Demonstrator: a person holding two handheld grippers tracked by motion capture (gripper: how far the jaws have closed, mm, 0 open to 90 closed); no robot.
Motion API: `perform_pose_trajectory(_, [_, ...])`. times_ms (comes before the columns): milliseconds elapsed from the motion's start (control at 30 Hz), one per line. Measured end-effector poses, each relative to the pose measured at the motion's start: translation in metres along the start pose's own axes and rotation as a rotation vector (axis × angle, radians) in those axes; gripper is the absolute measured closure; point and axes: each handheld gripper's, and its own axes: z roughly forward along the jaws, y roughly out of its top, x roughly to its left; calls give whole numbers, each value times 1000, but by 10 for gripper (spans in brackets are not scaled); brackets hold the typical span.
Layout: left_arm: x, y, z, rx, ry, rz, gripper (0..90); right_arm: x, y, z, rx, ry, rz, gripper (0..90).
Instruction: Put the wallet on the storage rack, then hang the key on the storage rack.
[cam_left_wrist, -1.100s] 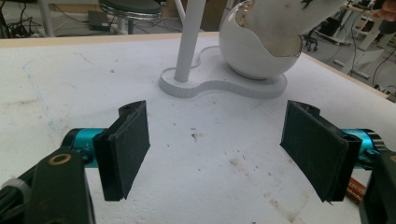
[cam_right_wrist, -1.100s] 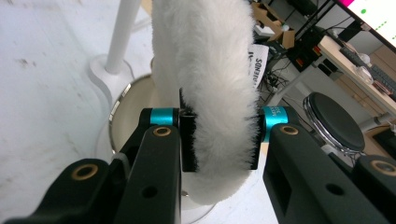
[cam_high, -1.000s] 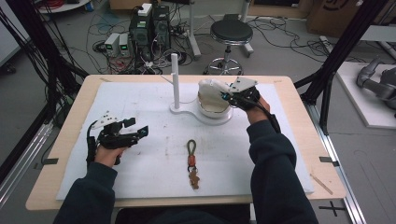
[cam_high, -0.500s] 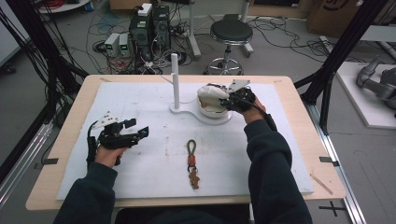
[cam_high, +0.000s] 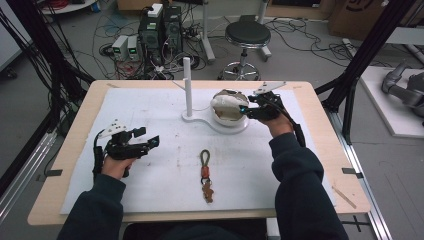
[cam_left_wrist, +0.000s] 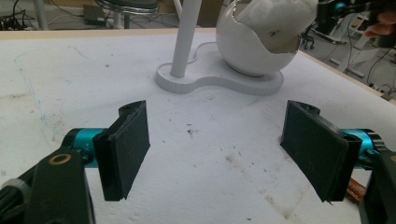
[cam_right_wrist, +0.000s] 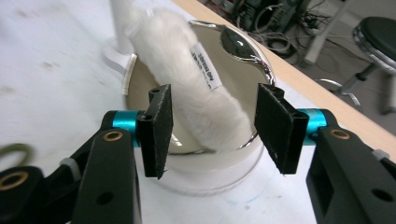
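We are looking at a white fluffy roll that is lying slantwise inside a round white bowl, with a small printed label showing on its side. The bowl is sitting on a flat white base toward the far middle of the table, and from the same base a thin white post is standing upright just to the left of the bowl. In the right gripper view a shiny metal spoon is resting against the far rim of the bowl, beside the roll.

The right gripper is hovering at the bowl's right side, and in its own view its jaws are standing wide apart on either side of the roll's near end, gripping nothing (whether a pad is brushing the fur we cannot tell).

The left gripper is resting low over the white mat at the left of the table, well apart from the bowl. In its own view its jaws are spread wide too, with bare, speckled mat between them and the bowl and post farther off.

Between the person's two forearms, near the front edge of the mat, a keychain with a dark cord loop and a brown tag is lying lengthwise. Beyond the table a round black stool is standing on the floor among cables and boxes of electronics.
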Motion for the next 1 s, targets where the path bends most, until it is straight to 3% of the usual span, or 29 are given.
perform_pose_trajectory(67, [0, 0, 0, 0, 8, 3, 233, 2, -3, -15, -40, -3, -9, 440])
perform_pose_trajectory(100, [0, 0, 0, 2, 8, 4, 233, 4, -7, -23, -94, -11, -8, 439])
perform_pose_trajectory(200, [0, 0, -1, -5, 19, 6, 233, 7, -22, -40, -125, -2, 34, 397])
perform_pose_trajectory(233, [1, 0, -1, -6, 21, 8, 233, 9, -35, -47, -130, -2, 69, 354])
perform_pose_trajectory(333, [1, 0, -1, -10, 35, 12, 233, 10, -46, -51, -116, -14, 91, 332])
perform_pose_trajectory(533, [0, 1, -2, -9, 46, 20, 217, 15, -91, -55, -54, -27, 198, 284])
perform_pose_trajectory(833, [-4, 1, 0, 3, 55, 16, 201, 26, -107, -58, -57, -45, 192, 280])
perform_pose_trajectory(1000, [-6, -1, 4, 39, 8, 4, 202, 32, -112, -53, -33, -40, 181, 283])
